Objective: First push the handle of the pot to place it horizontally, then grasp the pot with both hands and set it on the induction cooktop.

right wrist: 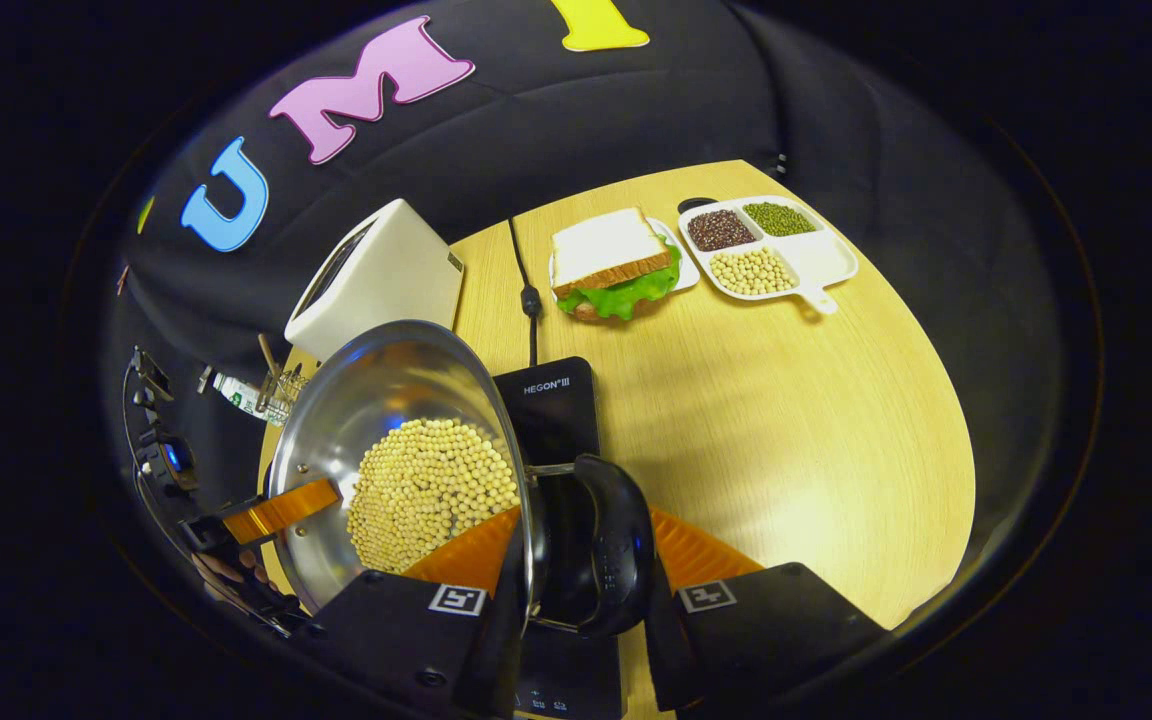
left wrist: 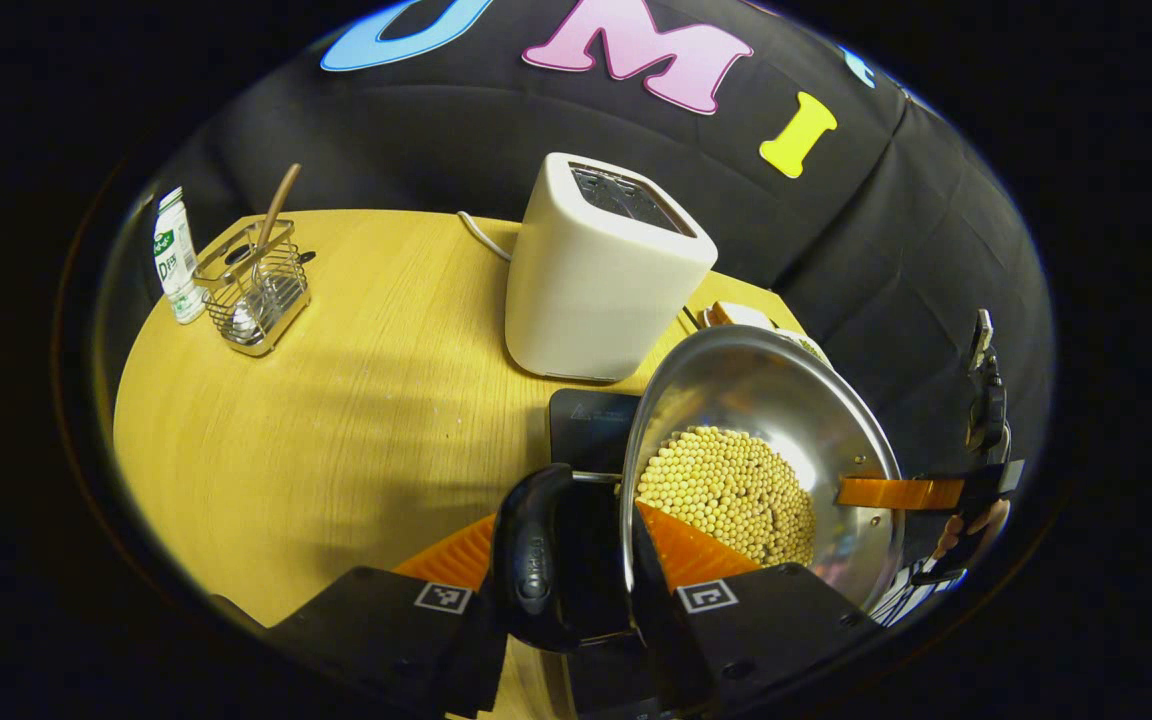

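A steel pot (left wrist: 776, 395) holding pale soybeans (left wrist: 726, 490) hangs between my two grippers over the black induction cooktop (left wrist: 591, 425); I cannot tell whether it touches the cooktop. My left gripper (left wrist: 576, 590) is shut on one black side handle (left wrist: 534, 560), with one finger outside the handle and the other inside the rim. Across the pot, the right gripper (left wrist: 936, 495) grips the far rim. In the right gripper view, my right gripper (right wrist: 576, 590) is shut the same way on the other handle (right wrist: 611, 545) of the pot (right wrist: 376, 390), above the cooktop (right wrist: 551, 400), and the left gripper (right wrist: 276, 510) shows opposite.
A white toaster (left wrist: 601, 270) stands just behind the cooktop on the wooden table (left wrist: 336, 430). A wire utensil rack (left wrist: 254, 290) and a bottle (left wrist: 174, 255) sit at the far left. A sandwich (right wrist: 616, 265), a divided bean dish (right wrist: 766, 245) and a cable (right wrist: 528, 290) lie beyond.
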